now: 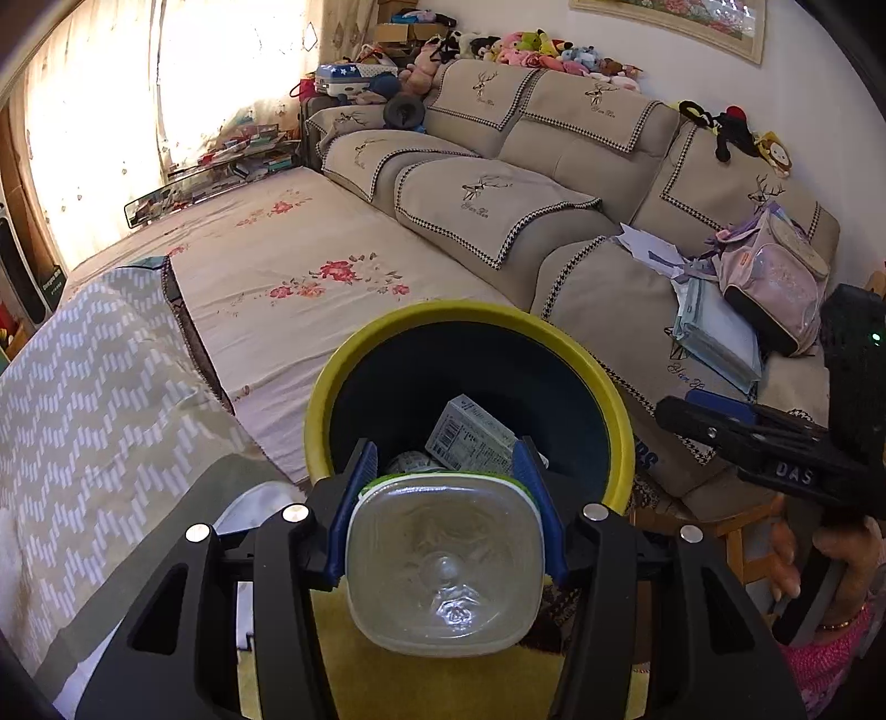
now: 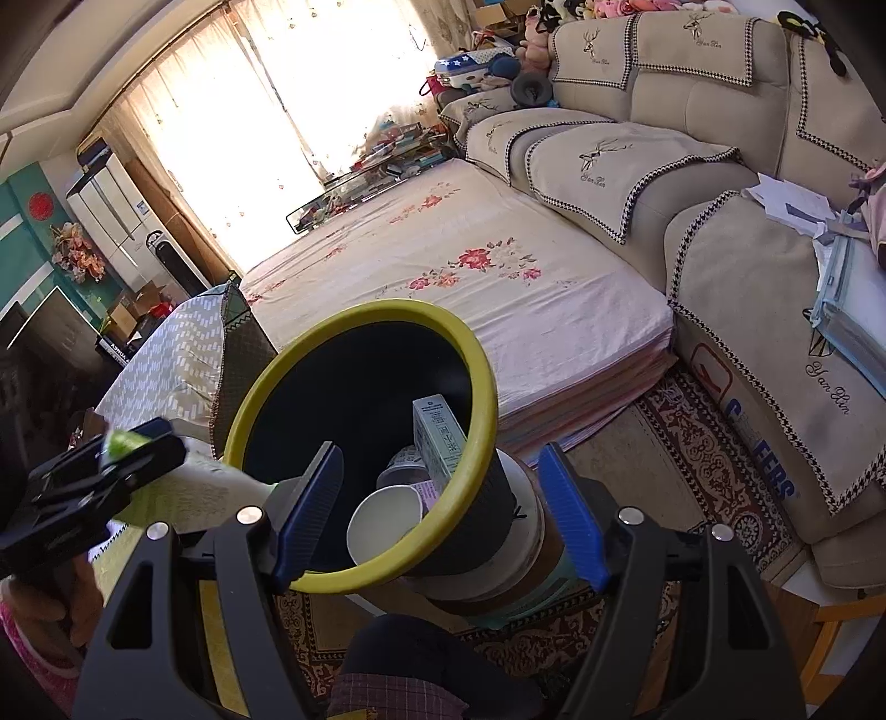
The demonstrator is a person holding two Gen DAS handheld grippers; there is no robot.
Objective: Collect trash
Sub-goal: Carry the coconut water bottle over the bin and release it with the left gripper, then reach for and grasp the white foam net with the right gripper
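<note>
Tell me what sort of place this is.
Most likely a lived-in home living room: a beige sofa topped with plush toys, a curtained window, and a patterned rug on the floor.

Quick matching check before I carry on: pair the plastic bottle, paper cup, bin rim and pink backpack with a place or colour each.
1. plastic bottle
2. paper cup
3. bin rim
4. pink backpack

A. yellow-green
B. on the sofa
C. clamped in the left hand-held gripper
D. inside the bin

Pairs: 1-C, 2-D, 3-A, 4-B
</note>
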